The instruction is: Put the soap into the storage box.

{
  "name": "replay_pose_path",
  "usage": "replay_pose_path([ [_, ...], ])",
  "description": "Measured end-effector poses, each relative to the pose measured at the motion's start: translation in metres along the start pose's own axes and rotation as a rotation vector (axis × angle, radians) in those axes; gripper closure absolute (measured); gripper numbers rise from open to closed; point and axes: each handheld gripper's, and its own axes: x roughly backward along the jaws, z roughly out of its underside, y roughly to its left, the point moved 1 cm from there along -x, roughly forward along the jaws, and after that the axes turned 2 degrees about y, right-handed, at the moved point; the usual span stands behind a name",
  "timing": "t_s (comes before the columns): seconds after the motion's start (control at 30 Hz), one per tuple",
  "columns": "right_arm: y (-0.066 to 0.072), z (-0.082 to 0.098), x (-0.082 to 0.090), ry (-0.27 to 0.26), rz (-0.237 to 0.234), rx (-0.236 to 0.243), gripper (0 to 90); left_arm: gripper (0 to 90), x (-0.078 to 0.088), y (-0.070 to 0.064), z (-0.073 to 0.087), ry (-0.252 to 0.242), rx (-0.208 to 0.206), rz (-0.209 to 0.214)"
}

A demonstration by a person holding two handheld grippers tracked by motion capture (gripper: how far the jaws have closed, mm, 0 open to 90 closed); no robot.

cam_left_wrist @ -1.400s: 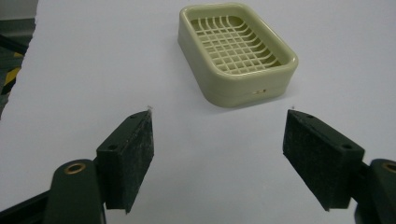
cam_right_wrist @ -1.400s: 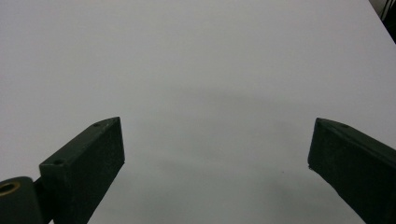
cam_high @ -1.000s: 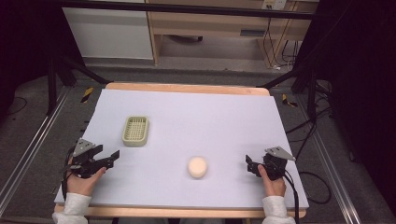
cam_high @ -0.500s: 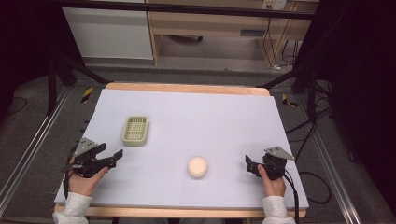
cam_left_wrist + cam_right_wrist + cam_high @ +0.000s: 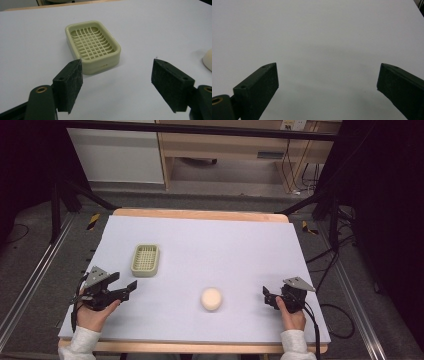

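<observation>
Soap dish [image 5: 93, 46]: near the desk's [image 5: 240, 245] left edge, just beyond my released left tongs [image 5: 117, 87].
Soap [image 5: 211, 298]: toward the front edge, unobstructed.
Right tongs [image 5: 328, 92]: released, over bare desk.

A white-topped table [image 5: 240, 245] with a wooden rim carries two things — a pale green soap dish [image 5: 145, 260] with a grid floor, toward the left edge, and a round cream soap [image 5: 211, 298] nearer the front edge, well apart from the dish.
</observation>
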Motion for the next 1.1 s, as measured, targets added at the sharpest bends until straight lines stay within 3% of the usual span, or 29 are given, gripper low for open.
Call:
replay_pose_path([
  [1.1,0.0,0.0,-0.001,0.009,-0.005,-0.001,4.2,23.4,-0.015,-0.045,-0.007,0.042,-0.103,0.088],
])
